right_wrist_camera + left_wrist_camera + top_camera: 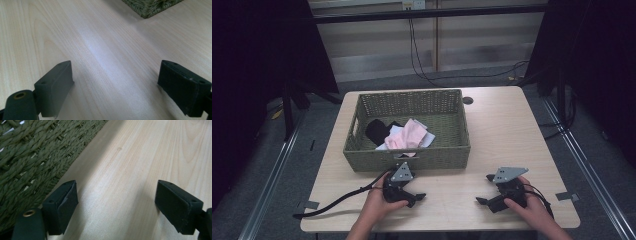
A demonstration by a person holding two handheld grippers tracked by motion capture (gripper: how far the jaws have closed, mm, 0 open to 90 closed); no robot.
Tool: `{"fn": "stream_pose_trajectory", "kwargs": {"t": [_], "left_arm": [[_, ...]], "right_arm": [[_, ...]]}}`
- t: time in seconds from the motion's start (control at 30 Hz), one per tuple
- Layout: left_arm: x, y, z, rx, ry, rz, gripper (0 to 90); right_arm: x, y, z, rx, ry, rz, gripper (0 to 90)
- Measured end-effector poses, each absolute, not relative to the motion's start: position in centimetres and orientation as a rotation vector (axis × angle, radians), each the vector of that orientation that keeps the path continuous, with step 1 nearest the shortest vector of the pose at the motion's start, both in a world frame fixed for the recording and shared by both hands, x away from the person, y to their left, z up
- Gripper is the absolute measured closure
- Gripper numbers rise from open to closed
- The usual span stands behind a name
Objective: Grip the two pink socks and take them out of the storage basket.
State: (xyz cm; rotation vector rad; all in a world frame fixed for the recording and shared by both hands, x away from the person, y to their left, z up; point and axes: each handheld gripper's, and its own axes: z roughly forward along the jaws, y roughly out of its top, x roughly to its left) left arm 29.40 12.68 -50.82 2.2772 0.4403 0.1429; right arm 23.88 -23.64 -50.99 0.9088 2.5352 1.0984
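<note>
A green woven basket stands on the middle of the light wooden table. Inside it lie a pink cloth, a black cloth and a pale cloth. My left gripper rests on the table just in front of the basket's near wall, held by a hand, jaws wide apart and empty. My right gripper rests at the front right, also open with only bare wood between its pads. A corner of the basket shows beyond it.
A black cable trails from the left gripper toward the table's front left corner. Bare table lies right of the basket and between the grippers. Dark stands and floor cables surround the table. A round hole sits near the far edge.
</note>
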Motion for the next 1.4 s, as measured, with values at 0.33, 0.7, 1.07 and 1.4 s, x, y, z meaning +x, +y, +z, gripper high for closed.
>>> {"fn": "stream_pose_trajectory", "kwargs": {"t": [0.33, 0.7, 1.07, 1.4], "left_arm": [[29.6, 12.2, -49.6, 2.412, 0.448, 0.113, 21.7], [31.1, 11.5, -45.7, 2.543, 0.496, -0.035, 25.1], [32.3, 12.0, -43.9, 2.566, 0.539, -0.083, 26.5], [33.1, 11.7, -41.7, 2.607, 0.548, -0.123, 26.6]], "right_arm": [[23.9, -23.6, -51.0, 0.908, 2.536, 1.102, 11.8], [23.9, -23.6, -51.0, 0.907, 2.536, 1.103, 11.8], [23.9, -23.7, -51.0, 0.906, 2.536, 1.103, 11.8], [23.9, -23.6, -51.0, 0.906, 2.536, 1.103, 11.8]]}}
